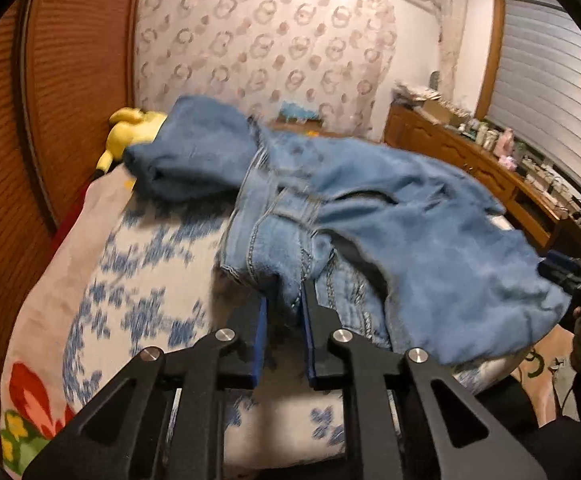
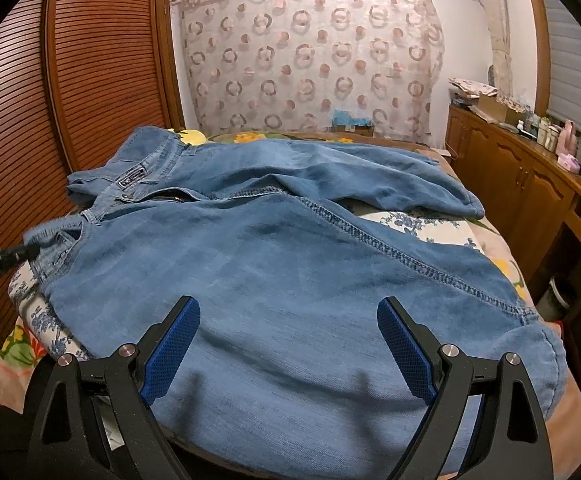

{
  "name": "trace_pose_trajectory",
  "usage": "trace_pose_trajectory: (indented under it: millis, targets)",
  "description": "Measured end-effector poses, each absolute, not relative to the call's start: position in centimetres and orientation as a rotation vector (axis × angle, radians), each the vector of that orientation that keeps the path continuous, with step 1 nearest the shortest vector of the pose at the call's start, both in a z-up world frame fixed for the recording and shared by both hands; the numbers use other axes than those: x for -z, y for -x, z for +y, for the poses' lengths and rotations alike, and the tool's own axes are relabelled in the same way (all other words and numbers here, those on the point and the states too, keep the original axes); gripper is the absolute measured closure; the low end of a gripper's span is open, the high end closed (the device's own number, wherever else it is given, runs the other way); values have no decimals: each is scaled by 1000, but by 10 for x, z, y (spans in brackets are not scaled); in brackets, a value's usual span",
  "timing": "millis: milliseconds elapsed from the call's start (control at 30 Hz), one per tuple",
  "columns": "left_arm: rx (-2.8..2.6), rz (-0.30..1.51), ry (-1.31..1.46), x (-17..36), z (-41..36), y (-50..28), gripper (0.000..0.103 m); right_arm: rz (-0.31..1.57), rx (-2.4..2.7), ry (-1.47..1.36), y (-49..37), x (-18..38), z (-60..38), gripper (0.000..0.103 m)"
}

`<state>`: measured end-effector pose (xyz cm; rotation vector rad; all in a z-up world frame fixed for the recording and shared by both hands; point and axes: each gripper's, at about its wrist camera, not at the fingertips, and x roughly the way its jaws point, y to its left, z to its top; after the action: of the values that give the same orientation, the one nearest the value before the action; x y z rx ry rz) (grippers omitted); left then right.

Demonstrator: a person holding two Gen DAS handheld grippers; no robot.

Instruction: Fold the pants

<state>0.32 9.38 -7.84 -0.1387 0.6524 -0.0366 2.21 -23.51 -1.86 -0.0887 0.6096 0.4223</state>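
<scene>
Denim pants [image 2: 290, 264], waistband label [image 2: 132, 178] unreadable

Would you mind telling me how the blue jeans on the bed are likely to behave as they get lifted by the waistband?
The jeans will probably drape and sag: they already lie in soft folds. Lifted by the waistband, where the left tool pinches them, the legs would likely trail behind. The cloth looks thick with heavy seams, so probably weighty, but unlikely to slip from the pads.

Blue denim pants [image 2: 274, 264] spread rumpled on bed, waistband lifted.
</scene>
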Motion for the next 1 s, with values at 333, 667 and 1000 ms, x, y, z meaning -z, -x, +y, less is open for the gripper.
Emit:
trace_pose_trajectory:
  millis: [333,667,1000]
  targets:
    - [95,530,34,22,66,-31,89,603,-519,58,-14,12,-235,31]
    - [96,492,-30,-6,48,-80,91,586,-612,57,-6,10,-242,37]
    - [99,496,-11,-16,38,-113,91,614,-685,105,-13,21,-241,43]
